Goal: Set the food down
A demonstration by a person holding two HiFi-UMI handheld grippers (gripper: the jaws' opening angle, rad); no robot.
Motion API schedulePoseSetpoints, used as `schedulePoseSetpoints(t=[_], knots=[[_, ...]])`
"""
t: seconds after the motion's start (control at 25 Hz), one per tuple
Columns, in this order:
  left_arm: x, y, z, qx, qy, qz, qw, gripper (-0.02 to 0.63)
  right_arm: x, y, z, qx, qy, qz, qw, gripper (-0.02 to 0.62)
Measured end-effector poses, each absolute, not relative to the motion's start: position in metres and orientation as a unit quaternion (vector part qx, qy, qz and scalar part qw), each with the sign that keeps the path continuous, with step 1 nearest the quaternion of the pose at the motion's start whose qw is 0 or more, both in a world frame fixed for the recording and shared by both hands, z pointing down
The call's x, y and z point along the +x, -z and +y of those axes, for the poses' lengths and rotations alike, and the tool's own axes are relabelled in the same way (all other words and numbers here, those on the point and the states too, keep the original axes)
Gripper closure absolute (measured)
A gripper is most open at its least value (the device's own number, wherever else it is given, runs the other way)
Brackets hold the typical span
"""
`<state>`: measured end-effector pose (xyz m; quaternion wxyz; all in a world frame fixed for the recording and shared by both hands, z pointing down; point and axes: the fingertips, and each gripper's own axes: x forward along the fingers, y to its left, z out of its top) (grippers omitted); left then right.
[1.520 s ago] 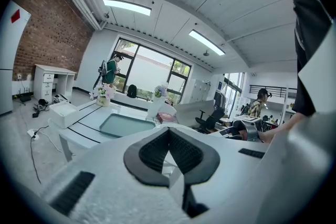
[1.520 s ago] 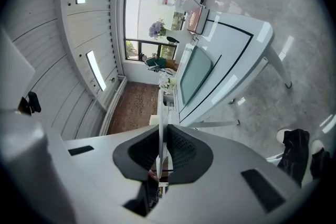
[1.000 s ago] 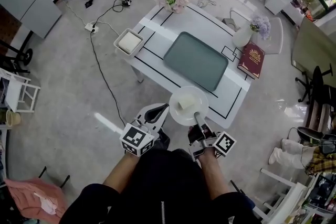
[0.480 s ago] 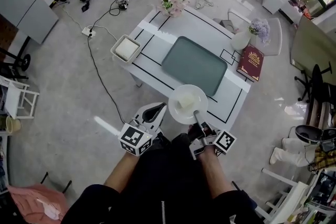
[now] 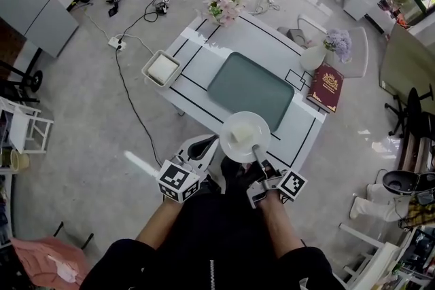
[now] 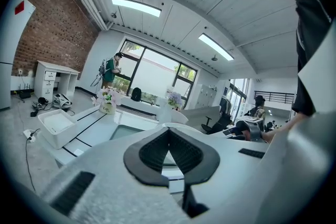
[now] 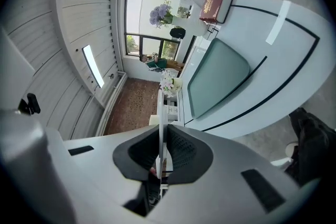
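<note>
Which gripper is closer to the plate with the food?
Right. The right gripper is clamped on the near rim of the plate and carries it. The left gripper hangs to the plate's left, shut and empty, not touching it.

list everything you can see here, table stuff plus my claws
table: one, white with black lines, on the grey floor ahead
tray: one, grey-green, middle of the table
box: one, white, square, table's left edge
book: one, red, table's right edge
pink flowers: one bunch, pink and white, table's far corner
purple flowers: one bunch, purple, in a white vase by the book
power strip: one, white, on the floor left of the table, black cable attached
plate: one, white, held over the table's near edge
food: one block, pale, on the plate
left claw: one, white, shut, nothing in it
right claw: one, white, shut on the plate's rim
</note>
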<state>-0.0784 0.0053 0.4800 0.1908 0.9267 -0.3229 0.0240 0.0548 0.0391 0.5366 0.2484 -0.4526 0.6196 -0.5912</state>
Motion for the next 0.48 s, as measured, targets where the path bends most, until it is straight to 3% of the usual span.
schedulePoseSetpoints(t=[0.48], knots=[[-0.05, -0.474, -0.058, 0.917, -0.046, -0.349, 0.185, 0.601, 0.09, -0.547, -0.02, -0.433, 0.616, 0.611, 0.245, 0.569]])
